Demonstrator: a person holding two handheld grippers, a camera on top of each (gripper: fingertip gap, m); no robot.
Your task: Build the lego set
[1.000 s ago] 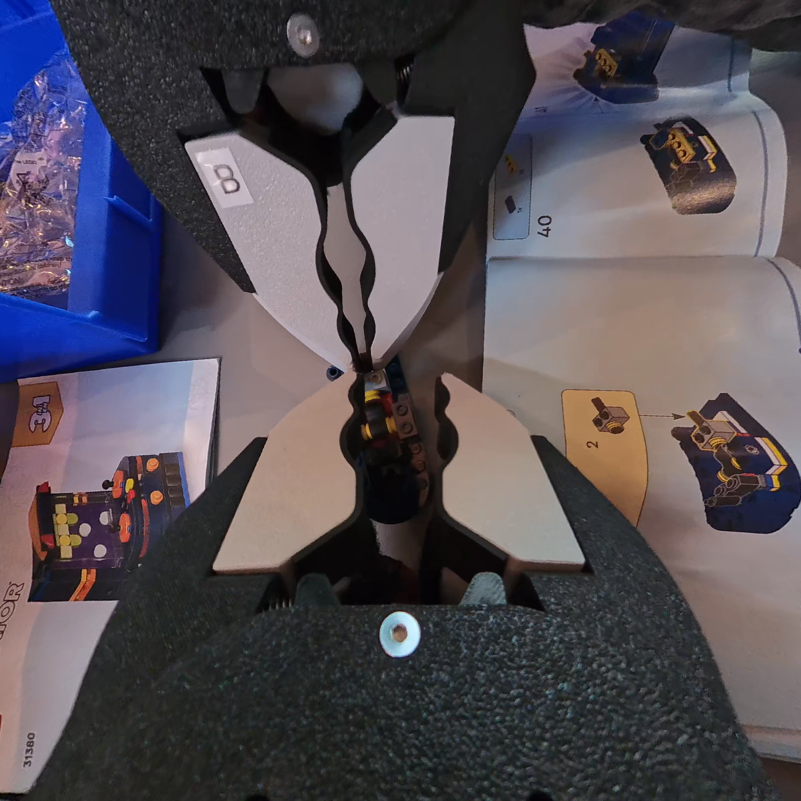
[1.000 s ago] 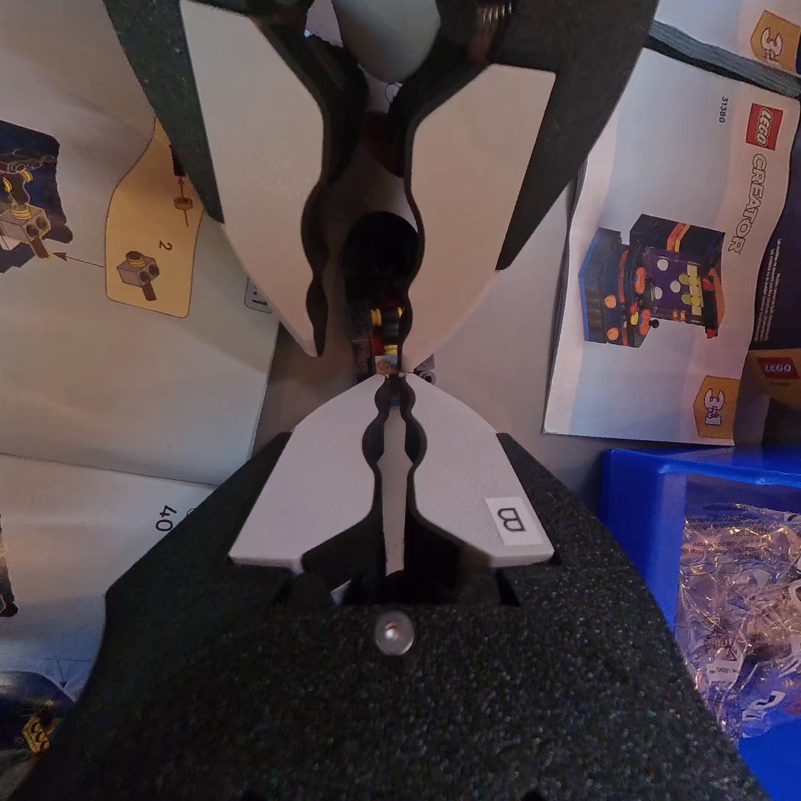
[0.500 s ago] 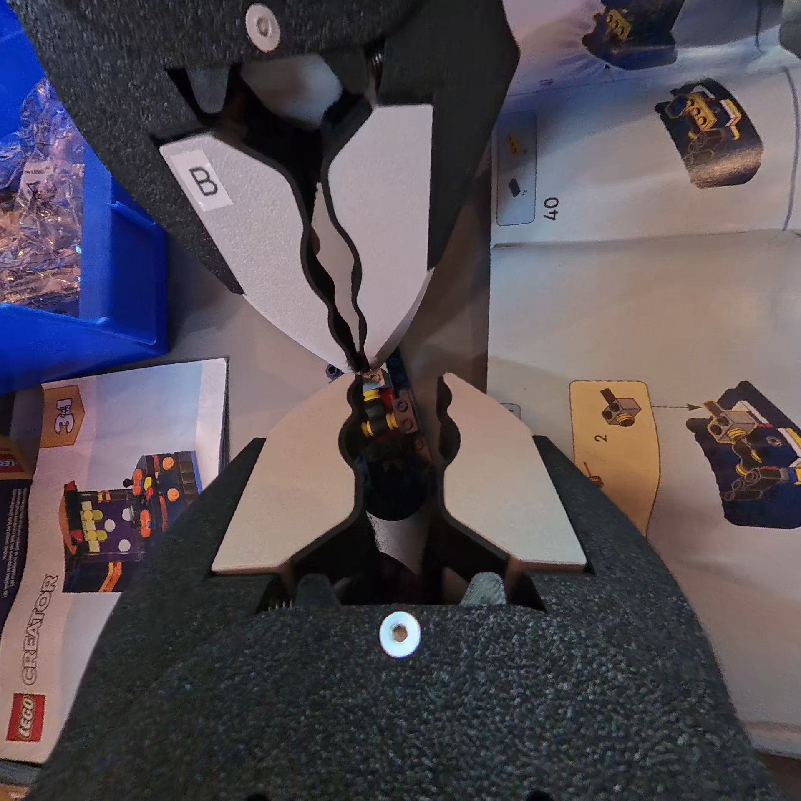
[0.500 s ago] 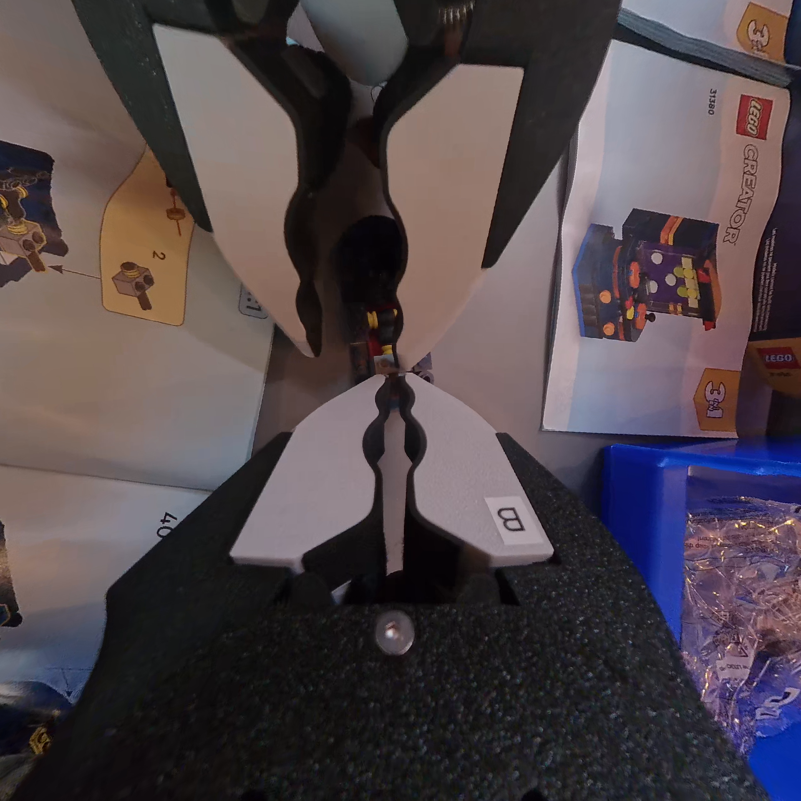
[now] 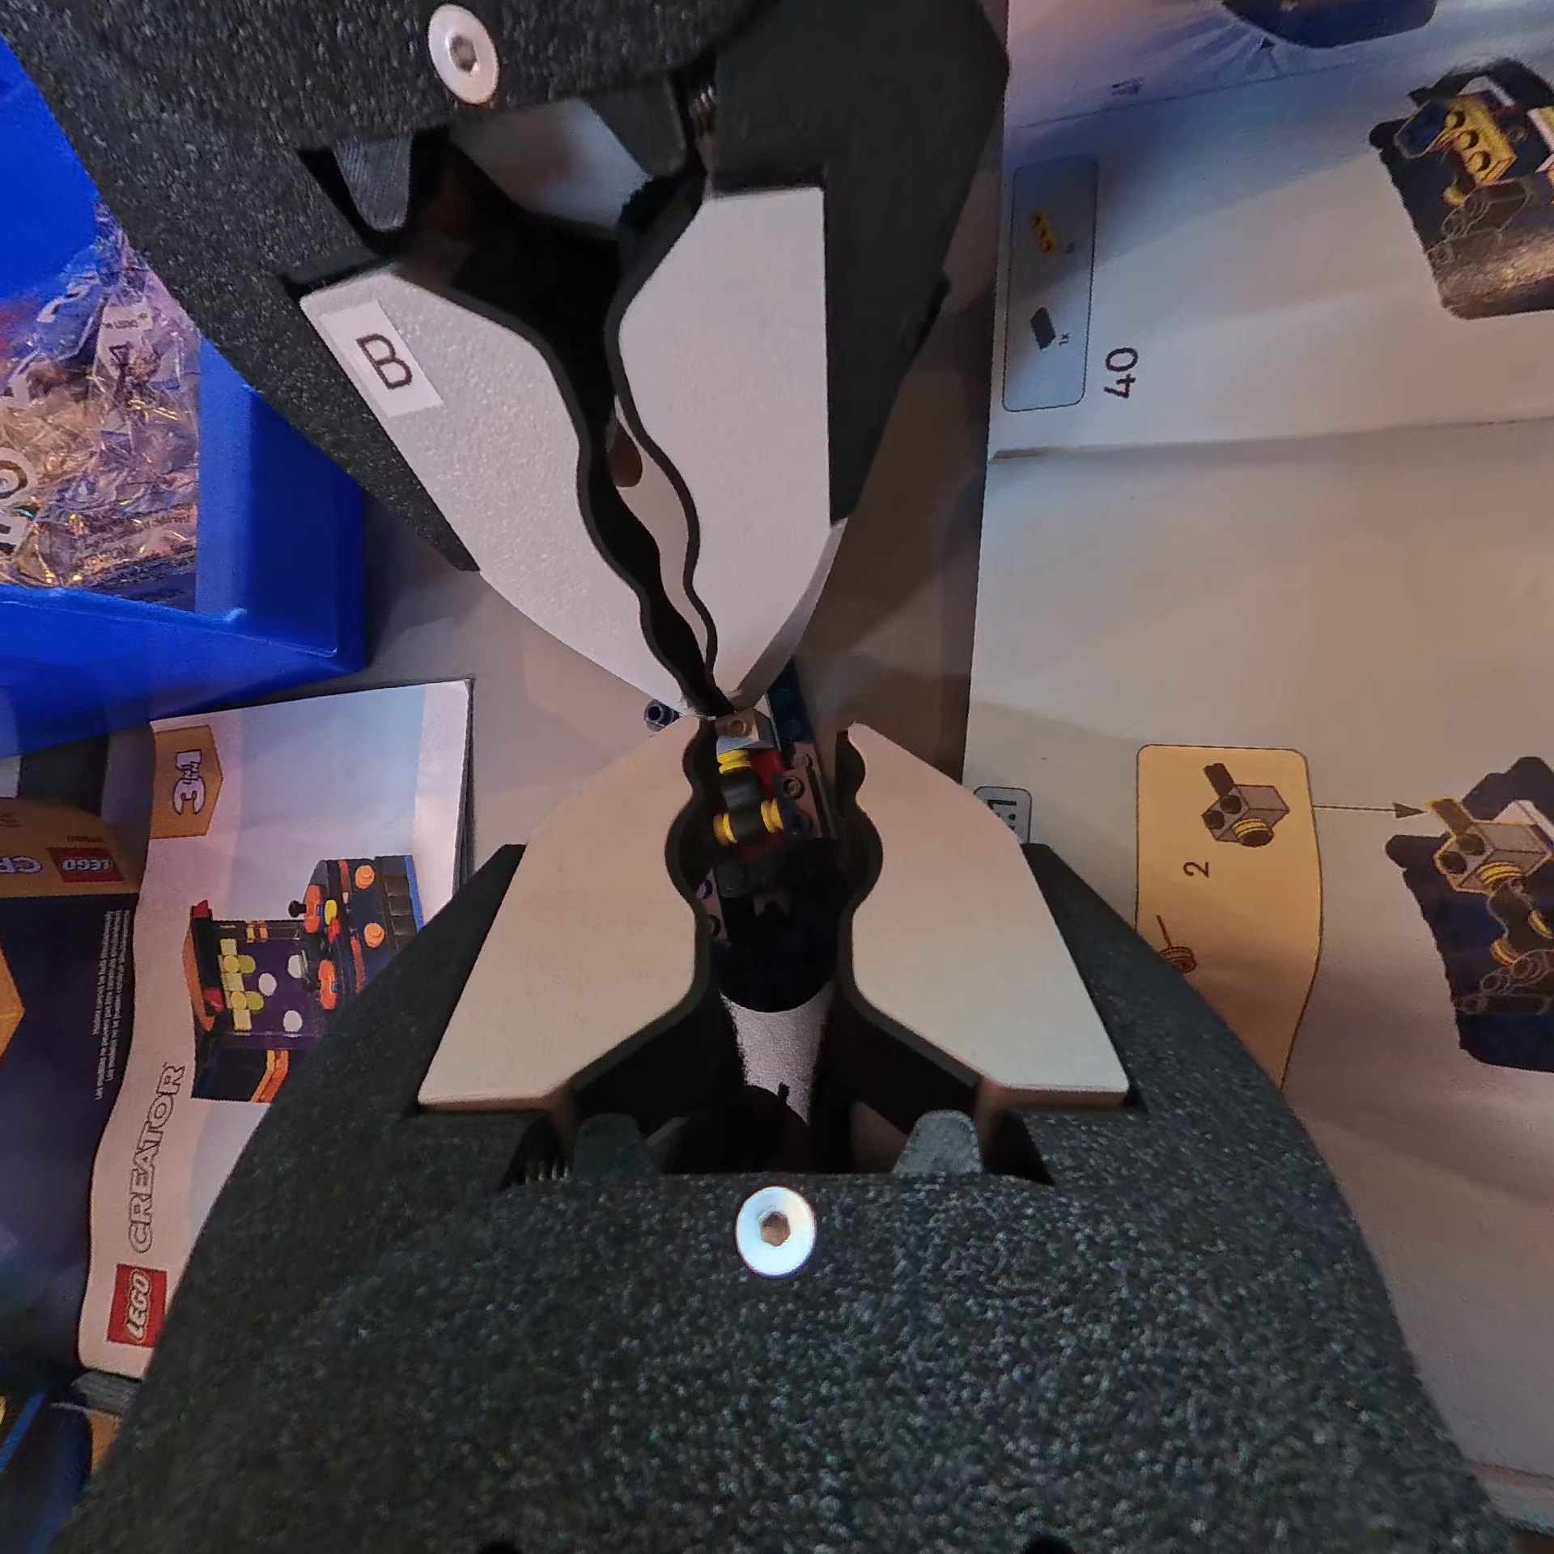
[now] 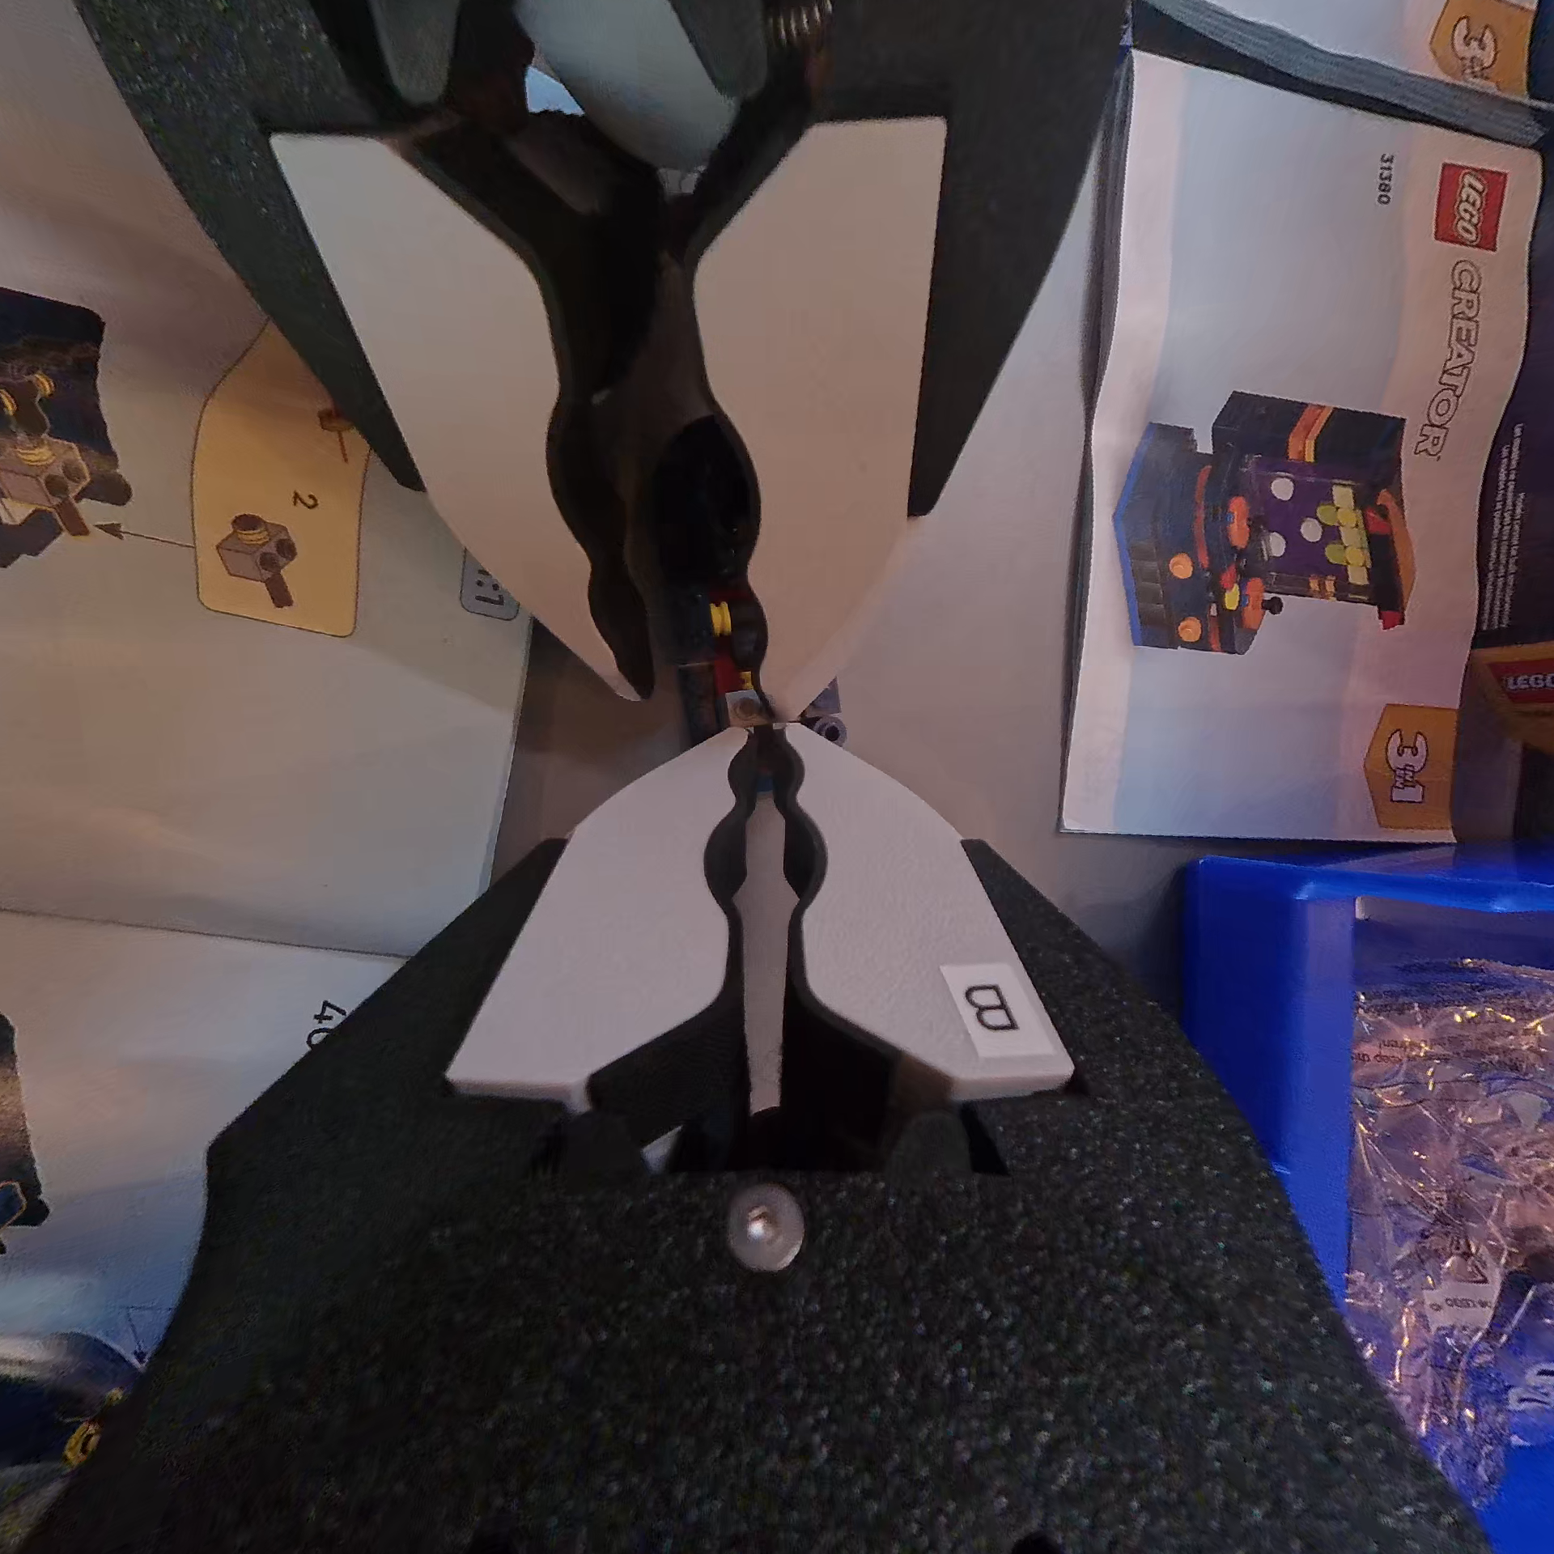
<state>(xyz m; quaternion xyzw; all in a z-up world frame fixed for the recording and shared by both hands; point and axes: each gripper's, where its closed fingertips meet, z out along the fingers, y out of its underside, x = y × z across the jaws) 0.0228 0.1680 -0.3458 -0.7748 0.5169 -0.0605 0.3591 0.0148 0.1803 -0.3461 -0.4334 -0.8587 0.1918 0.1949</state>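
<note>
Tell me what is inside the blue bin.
The blue bin holds crumpled clear plastic bags with printing on them. What the bags contain, and the bin's floor beneath them, are covered.

Opposed wrist cameras — close, downward.

A small brick model (image 5: 761,820) of dark blue, black, red and yellow parts sat clamped between the fingers of the left gripper (image 5: 769,761), above the grey tabletop (image 5: 538,723) beside the open instruction booklet (image 5: 1261,589). A small grey brick (image 5: 740,730) topped its far end. There the right gripper (image 6: 761,727) met it tip to tip, jaws nearly closed on something too small to make out.
</note>
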